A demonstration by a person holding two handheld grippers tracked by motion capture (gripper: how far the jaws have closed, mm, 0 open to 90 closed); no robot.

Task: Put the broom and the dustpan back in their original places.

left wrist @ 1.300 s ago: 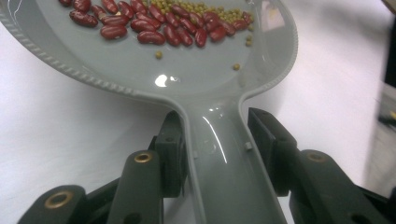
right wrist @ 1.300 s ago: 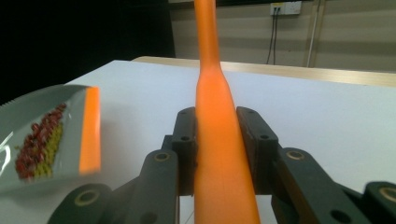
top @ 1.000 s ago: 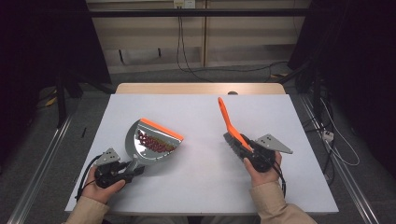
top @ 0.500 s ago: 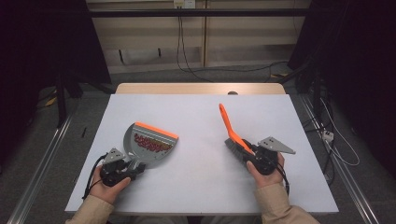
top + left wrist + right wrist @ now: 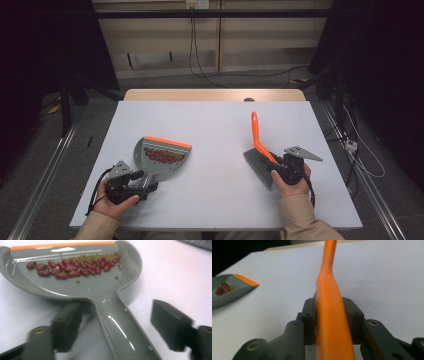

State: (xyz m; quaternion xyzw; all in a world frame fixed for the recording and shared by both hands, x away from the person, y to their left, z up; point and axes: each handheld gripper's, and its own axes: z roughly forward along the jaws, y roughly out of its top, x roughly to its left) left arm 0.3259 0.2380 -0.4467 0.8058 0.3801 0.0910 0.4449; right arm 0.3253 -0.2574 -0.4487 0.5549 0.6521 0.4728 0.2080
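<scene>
High view: the dustpan (image 5: 161, 156) lies flat at about 8 o'clock on the bench (image 5: 215, 125), the brush (image 5: 260, 150) at 4 o'clock.

Left gripper view: the left gripper (image 5: 120, 332) has just been opening; its jaws now stand clear either side of the handle, released. The beans (image 5: 75, 266) look loose, so the stiff, slick plastic pan wants a level hold on the handle.

Right gripper view: the right gripper (image 5: 332, 322) is clenched on the light, rigid orange brush handle.

Left tongs (image 5: 115, 327) have just released the dustpan (image 5: 75, 277).
</scene>
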